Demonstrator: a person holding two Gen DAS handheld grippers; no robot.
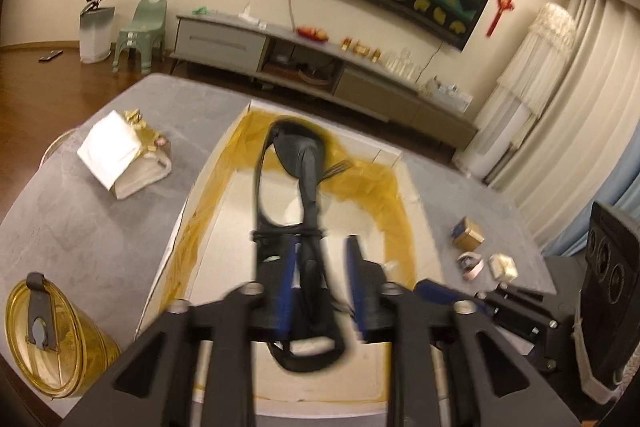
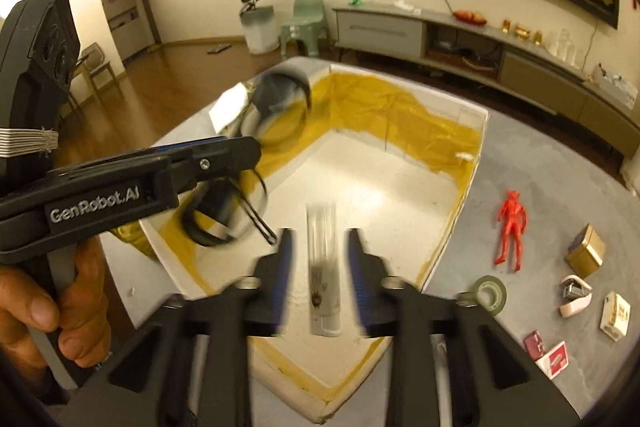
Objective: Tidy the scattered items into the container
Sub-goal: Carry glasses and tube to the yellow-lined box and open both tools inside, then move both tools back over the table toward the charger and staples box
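The left gripper (image 1: 320, 267) hangs over the white box (image 2: 456, 223), a shallow open carton with yellow tape lining its inner walls. Between its blue fingers (image 1: 286, 287) runs a black strap bundle (image 1: 310, 187), blurred. The fingers stand apart, and the strap lies against the left one, but whether they pinch it cannot be told. In the right wrist view the same left gripper (image 2: 256, 151) reaches in from the left edge, held by a hand (image 2: 52, 291), with the strap bundle (image 2: 240, 195) dangling from its tip above the box's left wall.

The right gripper (image 2: 318, 267) points into the box with its fingers (image 2: 280, 275) spread apart. Between them, in line with the gap, lies one clear flat packet (image 2: 322, 267), blurred; no contact with either finger shows, and it seems to be over the box floor.

Outside the box, on the grey table (image 2: 540, 187) to its right: one red figurine (image 2: 510, 231), one gold tin (image 2: 585, 251), one roll of green tape (image 2: 486, 295), one white stapler (image 2: 574, 295), one small white carton (image 2: 615, 315) and two red cards (image 2: 546, 349). To the box's left sit one white gift bag (image 1: 124, 157) and one amber jar (image 1: 52, 339) lying on its side.
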